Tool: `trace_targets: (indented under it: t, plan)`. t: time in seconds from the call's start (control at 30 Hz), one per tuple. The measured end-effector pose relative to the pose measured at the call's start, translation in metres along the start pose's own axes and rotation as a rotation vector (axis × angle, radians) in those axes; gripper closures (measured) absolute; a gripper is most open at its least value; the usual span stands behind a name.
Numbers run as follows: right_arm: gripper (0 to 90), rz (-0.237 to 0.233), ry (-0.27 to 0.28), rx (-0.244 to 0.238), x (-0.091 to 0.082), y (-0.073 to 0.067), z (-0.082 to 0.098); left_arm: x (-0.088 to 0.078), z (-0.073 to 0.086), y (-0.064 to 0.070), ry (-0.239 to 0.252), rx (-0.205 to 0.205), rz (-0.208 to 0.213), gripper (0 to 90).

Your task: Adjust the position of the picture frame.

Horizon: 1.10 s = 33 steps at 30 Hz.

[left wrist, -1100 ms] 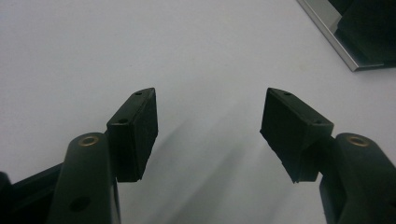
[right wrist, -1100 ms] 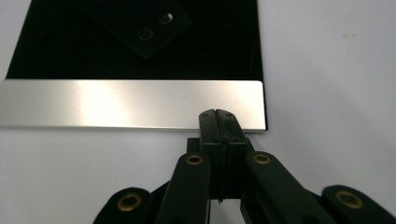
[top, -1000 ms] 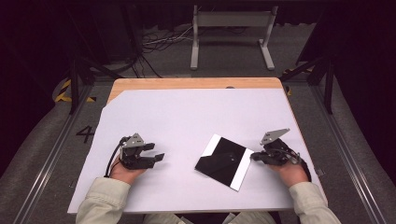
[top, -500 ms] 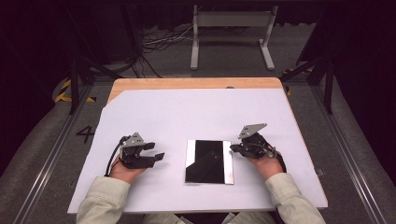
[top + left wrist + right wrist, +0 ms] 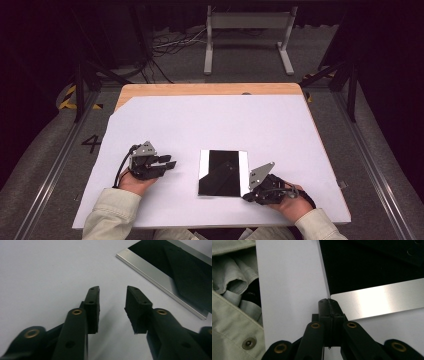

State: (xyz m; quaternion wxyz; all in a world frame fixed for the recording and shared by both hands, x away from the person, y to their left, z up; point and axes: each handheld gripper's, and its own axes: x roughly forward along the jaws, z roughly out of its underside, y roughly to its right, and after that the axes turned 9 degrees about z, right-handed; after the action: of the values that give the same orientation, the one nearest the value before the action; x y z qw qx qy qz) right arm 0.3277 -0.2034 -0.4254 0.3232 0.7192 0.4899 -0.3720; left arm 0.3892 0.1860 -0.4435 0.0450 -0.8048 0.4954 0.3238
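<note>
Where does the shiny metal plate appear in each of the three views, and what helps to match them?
High view: the metal plate lies at lower centre, between the grippers.
Left gripper view: top right corner, past the open jaws.
Right gripper view: upper right, its corner at the shut jaw tips.
Shared landmark: its bright silver edge strip on the white table.
</note>
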Motion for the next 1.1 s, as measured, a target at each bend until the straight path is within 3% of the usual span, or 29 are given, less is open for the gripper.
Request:
trace_targets:
  t: [0.03,0.07,0.17,0.27,0.37,0.43,0.57,0.67,0.73,0.83,1.1]
  plan:
    - [90.0,-0.002,-0.007,0.004,0.0,0.001,-0.001,-0.002,-0.001,-0.001,0.011,-0.004,0.0,69.3]
    - [90.0,0.038,-0.021,-0.02,0.001,0.0,-0.004,-0.003,-0.001,-0.001,0.028,-0.021,-0.003,71.0]
    - [90.0,0.1,-0.03,-0.013,0.003,0.002,-0.007,-0.007,-0.001,-0.002,0.035,-0.034,-0.003,74.8]
    - [90.0,0.139,-0.005,0.041,0.007,0.015,-0.008,-0.008,-0.003,-0.002,0.04,-0.039,-0.016,80.5]
    - [90.0,0.225,0.022,0.086,0.013,0.029,-0.01,-0.008,-0.006,0.0,0.035,-0.025,-0.043,89.8]
    - [90.0,0.269,0.04,0.114,0.017,0.037,-0.012,-0.007,-0.008,0.001,0.035,-0.022,-0.056,90.0]
    - [90.0,0.367,0.077,0.158,0.026,0.05,-0.017,-0.001,-0.015,-0.004,0.064,-0.056,-0.07,90.0]
    - [90.0,0.374,0.095,0.197,0.026,0.053,-0.014,0.007,-0.021,-0.013,0.083,-0.097,-0.077,90.0]
    - [90.0,0.351,0.125,0.217,0.018,0.053,-0.009,0.012,-0.024,-0.017,0.088,-0.115,-0.083,90.0]
    - [90.0,0.349,0.148,0.236,0.004,0.053,-0.003,0.022,-0.032,-0.024,0.081,-0.103,-0.109,90.0]
    - [90.0,0.359,0.187,0.283,-0.032,0.049,0.018,0.047,-0.046,-0.036,0.025,-0.104,-0.088,90.0]
